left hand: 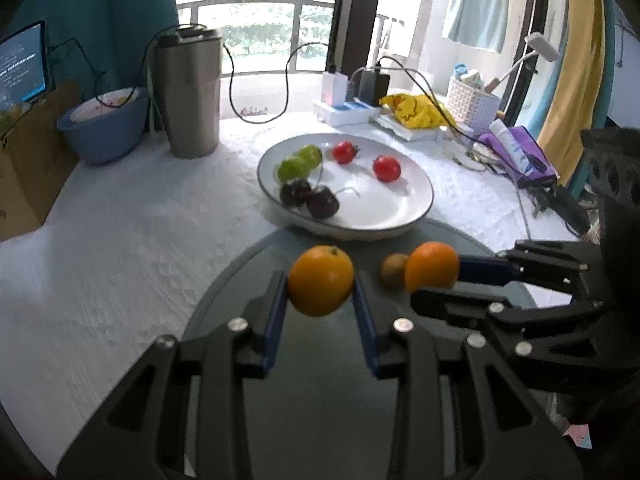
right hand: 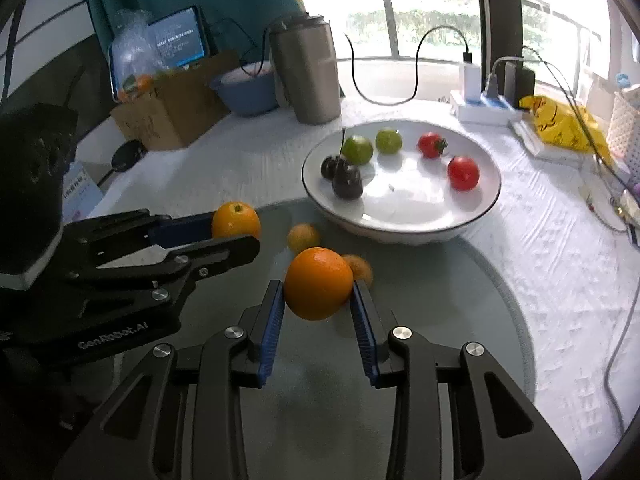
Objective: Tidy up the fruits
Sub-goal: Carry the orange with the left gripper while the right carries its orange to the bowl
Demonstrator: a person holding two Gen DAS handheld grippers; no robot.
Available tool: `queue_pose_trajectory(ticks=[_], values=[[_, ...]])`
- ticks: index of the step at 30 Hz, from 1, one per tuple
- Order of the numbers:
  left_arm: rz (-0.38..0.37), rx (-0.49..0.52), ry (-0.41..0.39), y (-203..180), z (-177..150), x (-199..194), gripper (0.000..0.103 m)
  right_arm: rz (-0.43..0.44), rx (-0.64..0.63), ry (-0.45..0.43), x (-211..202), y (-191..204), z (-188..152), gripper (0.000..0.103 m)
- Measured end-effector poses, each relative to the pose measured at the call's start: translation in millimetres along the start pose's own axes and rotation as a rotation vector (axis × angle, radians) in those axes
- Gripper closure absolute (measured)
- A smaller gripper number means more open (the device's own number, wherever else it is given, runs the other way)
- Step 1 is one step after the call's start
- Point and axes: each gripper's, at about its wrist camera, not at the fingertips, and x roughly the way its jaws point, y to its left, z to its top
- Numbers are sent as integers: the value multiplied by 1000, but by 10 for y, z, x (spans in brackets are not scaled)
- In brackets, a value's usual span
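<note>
Gripping an orange (left hand: 321, 280), the left hand-held gripper (left hand: 320, 300) has its blue pads narrowly set against the fruit's sides. Right hand-held gripper (right hand: 318, 300) likewise clamps a second orange (right hand: 318, 283), both above the glass tabletop (right hand: 460, 320) near the white fruit bowl (right hand: 400, 230).

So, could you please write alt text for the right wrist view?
The right gripper holds an orange above a glass disc; the left gripper holds another orange. Behind, a white bowl contains cherries, green fruits and tomatoes.
</note>
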Motion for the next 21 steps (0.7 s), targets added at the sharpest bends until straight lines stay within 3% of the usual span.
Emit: queue_pose_trajectory(ticks=[21], values=[[-17,12,-13,-125,387,188,69,-34,34,-66,-126,-471,334,67]])
